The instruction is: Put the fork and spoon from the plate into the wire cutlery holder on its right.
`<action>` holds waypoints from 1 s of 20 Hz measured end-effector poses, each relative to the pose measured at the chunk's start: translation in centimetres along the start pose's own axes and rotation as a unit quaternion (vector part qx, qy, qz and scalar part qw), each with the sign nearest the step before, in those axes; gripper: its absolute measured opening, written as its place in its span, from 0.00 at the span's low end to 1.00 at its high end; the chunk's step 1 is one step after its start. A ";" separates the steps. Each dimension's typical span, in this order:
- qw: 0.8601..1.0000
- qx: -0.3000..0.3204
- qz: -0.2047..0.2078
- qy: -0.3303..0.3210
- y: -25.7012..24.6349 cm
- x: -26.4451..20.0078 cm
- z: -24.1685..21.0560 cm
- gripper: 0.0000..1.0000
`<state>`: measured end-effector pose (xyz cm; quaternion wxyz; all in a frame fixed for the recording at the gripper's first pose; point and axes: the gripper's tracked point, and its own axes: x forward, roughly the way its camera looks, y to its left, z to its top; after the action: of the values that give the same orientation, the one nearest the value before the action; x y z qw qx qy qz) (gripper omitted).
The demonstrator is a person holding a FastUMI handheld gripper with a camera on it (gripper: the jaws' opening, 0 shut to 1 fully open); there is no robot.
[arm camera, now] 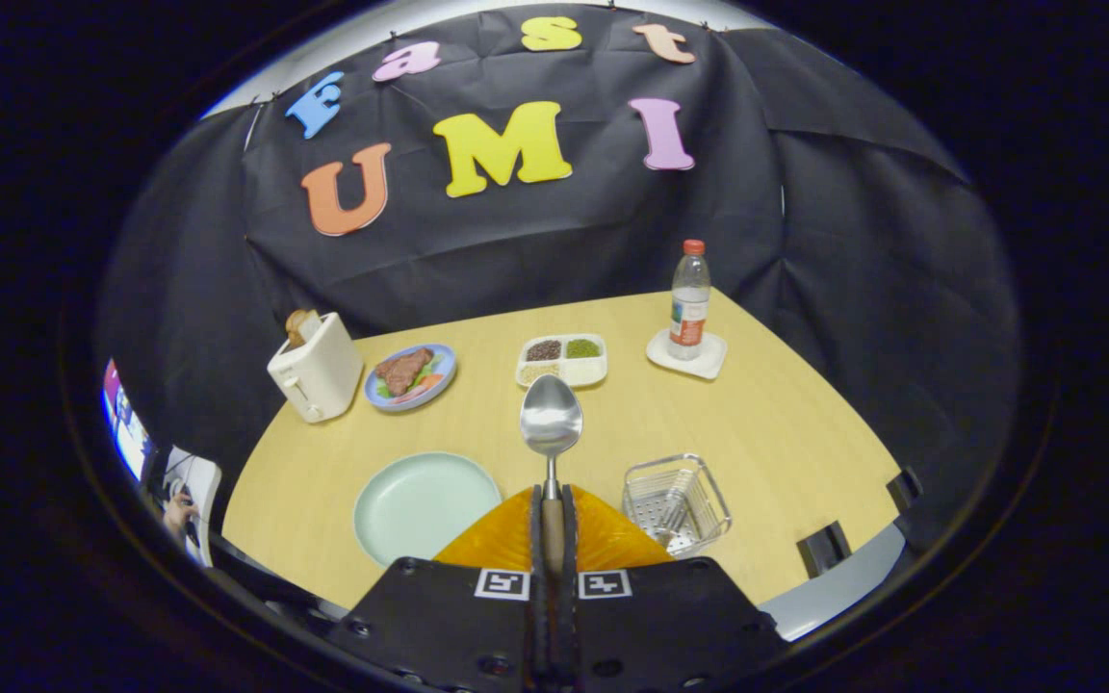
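Our gripper [552, 500] has its two fingers clamped narrowly on the wooden handle of the spoon [551, 423], one finger pressing each side. We see the spoon's long axis running straight ahead along the fingers, its handle back between them and its metal bowl pointing forward and away from us, held up above the table [786, 423]. The bowl's hollow face is turned towards us.

Below and to the left of the fingers lies the pale green plate [420, 500], bare on top. To the right of the fingers, and right of the plate, stands the wire cutlery holder [678, 502], and we make out the fork [675, 505] already lying inside it, leaning with its tines up.

Further off on the table we see a toaster [316, 370] with bread in it, a blue plate of food [412, 375], a divided tray of grains [562, 360], and a water bottle [689, 298] standing upright on a white coaster [687, 354].
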<state>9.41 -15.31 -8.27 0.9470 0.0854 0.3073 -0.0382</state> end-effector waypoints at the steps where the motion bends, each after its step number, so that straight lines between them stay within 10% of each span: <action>1: 1.000 0.000 -0.004 -0.003 -1.0 -0.4 0.2 0.04; 20: 0.998 0.029 -0.032 0.044 -8.7 2.3 -3.6 0.04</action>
<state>8.16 -23.28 -13.70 0.9279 0.1042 0.3503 -0.0738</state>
